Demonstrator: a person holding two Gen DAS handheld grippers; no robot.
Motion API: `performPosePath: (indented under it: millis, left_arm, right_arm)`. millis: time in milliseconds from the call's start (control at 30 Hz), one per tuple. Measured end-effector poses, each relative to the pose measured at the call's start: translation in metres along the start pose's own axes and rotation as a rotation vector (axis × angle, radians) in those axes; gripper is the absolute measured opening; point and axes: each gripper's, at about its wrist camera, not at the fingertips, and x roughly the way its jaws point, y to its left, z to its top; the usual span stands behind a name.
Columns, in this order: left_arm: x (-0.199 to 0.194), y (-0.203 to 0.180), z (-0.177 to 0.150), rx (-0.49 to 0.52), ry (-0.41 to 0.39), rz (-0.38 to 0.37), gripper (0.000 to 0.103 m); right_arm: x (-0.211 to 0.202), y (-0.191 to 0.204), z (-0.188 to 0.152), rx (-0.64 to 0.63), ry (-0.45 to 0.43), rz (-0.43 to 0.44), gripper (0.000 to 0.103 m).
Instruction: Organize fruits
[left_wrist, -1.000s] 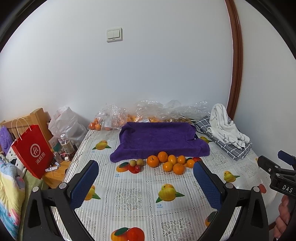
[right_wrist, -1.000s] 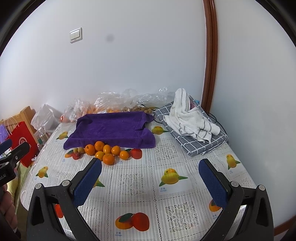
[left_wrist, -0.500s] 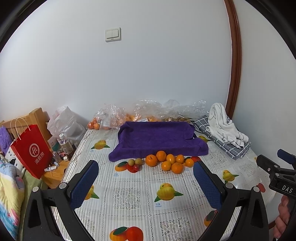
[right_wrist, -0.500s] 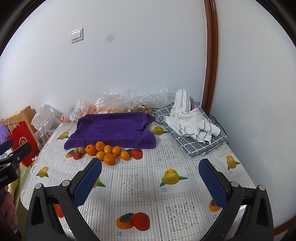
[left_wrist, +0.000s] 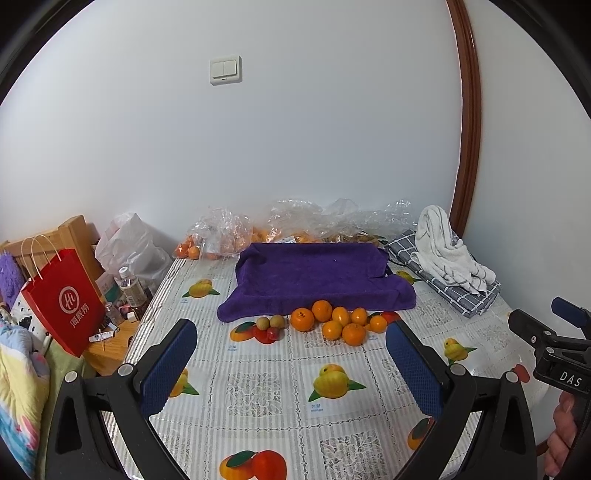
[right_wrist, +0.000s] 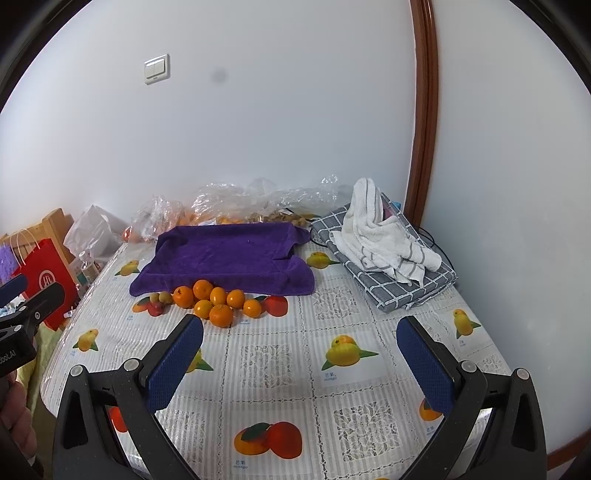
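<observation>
Nearest, left gripper (left_wrist: 291, 363) and right gripper (right_wrist: 299, 363) hover over the tablecloth (right_wrist: 280, 369), both spread wide, holding nothing. Bare cloth lies ahead. At 12 o'clock, round glossy oranges (left_wrist: 334, 321) cluster touching the purple towel (left_wrist: 314, 277) edge.

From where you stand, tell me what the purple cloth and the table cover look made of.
Purple cloth: soft matt terry or microfibre, judging by its fuzzy nap and limp folds. Fruit-printed table cover: probably glossy plastic or oilcloth, since it reflects light.
</observation>
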Motion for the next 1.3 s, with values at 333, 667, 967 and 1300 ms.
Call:
performPosePath:
  millis: [333,667,967,1300]
  left_arm:
    - [0.0,0.001,0.0,0.001,-0.004,0.002,0.103]
    - [0.01,0.007,0.001,-0.027,-0.003,0.025,0.103]
    - [0.044,0.013,-0.003,0.008,0.035,0.046,0.103]
    - [0.117,0.043,-0.024,-0.023,0.143,0.079,0.103]
  right_arm:
    - [-0.003,0.002,-0.001,-0.004,-0.009,-0.004,0.103]
    - [0.005,0.006,-0.003,-0.009,-0.018,-0.007,0.103]
    - [0.044,0.012,-0.004,-0.012,0.009,-0.014,0.103]
    - [0.118,0.03,-0.015,-0.058,0.132,-0.018,0.1]
